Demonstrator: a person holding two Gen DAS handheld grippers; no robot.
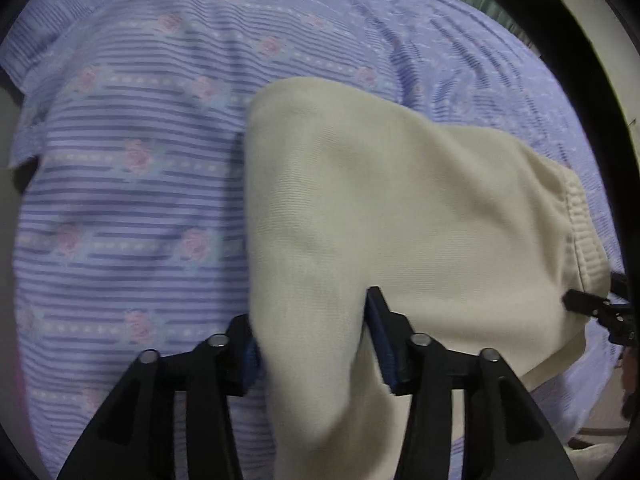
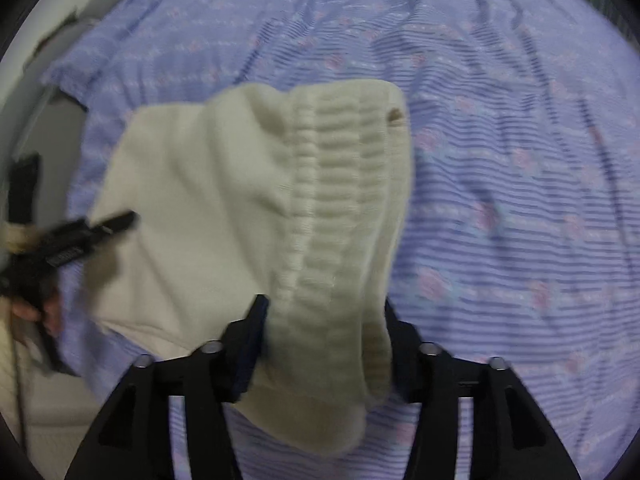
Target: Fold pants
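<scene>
The cream pants (image 1: 400, 208) hang partly lifted over the lilac striped bedspread (image 1: 132, 184), their far portion resting on it. The knit looks soft, light and limp, so it will likely sag and drape wherever unsupported; nothing fragile, little slip. The ribbed waistband (image 2: 340, 208) is thicker and probably the firmest place to hold. The right gripper (image 2: 324, 320) is clenched on that waistband at the near edge. The left gripper (image 1: 312, 320) grasps plain fabric at the garment's near left side, jaws closed around a bunched fold.

Dim soft light, motion blur, fisheye edges
</scene>
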